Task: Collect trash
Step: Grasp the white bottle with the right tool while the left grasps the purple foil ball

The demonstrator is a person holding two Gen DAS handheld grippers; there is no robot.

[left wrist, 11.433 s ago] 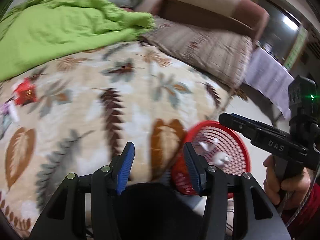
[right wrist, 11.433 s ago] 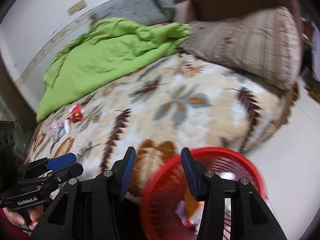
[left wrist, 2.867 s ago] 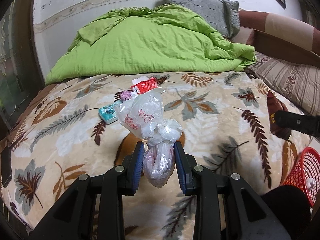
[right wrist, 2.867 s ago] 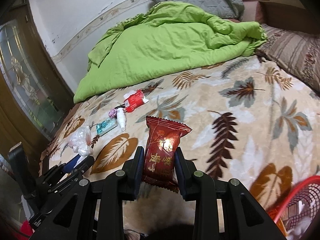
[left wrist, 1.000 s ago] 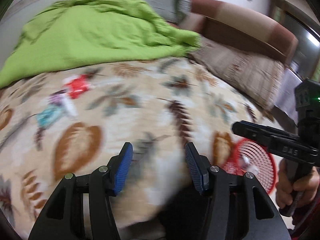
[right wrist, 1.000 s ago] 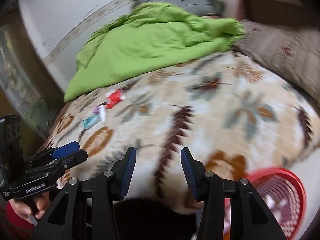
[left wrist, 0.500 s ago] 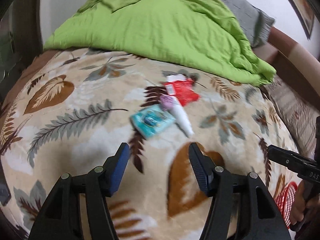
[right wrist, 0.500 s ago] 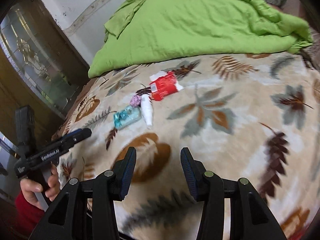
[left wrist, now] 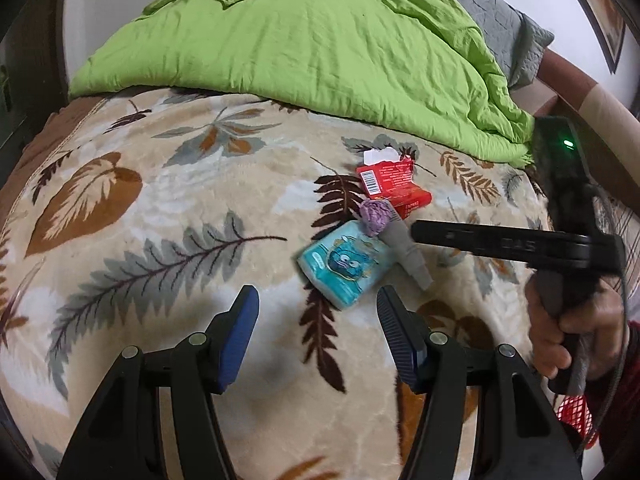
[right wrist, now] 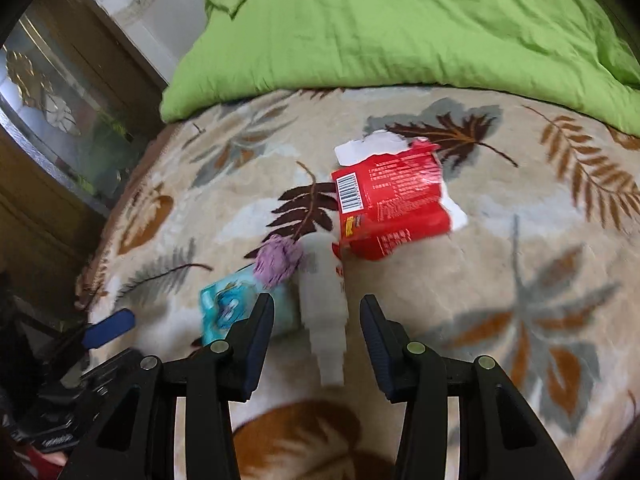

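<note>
The left gripper [left wrist: 316,328] is gaping wide and gripping nothing, its blue pads hanging above the leaf-print blanket [left wrist: 120,248]. The teal tissue pack [left wrist: 346,266] is lying just past its tips at 1 o'clock. The right gripper [right wrist: 317,322] is standing wide open too, straddling the white bottle [right wrist: 325,300] without pinching it. A purple wad [right wrist: 278,260] is touching the bottle at 11 o'clock; the red wrapper [right wrist: 390,204] is lying at 1 o'clock.

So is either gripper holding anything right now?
No. Left gripper and right gripper are both open and empty; the white bottle lies between the right fingers, ungripped.
</note>
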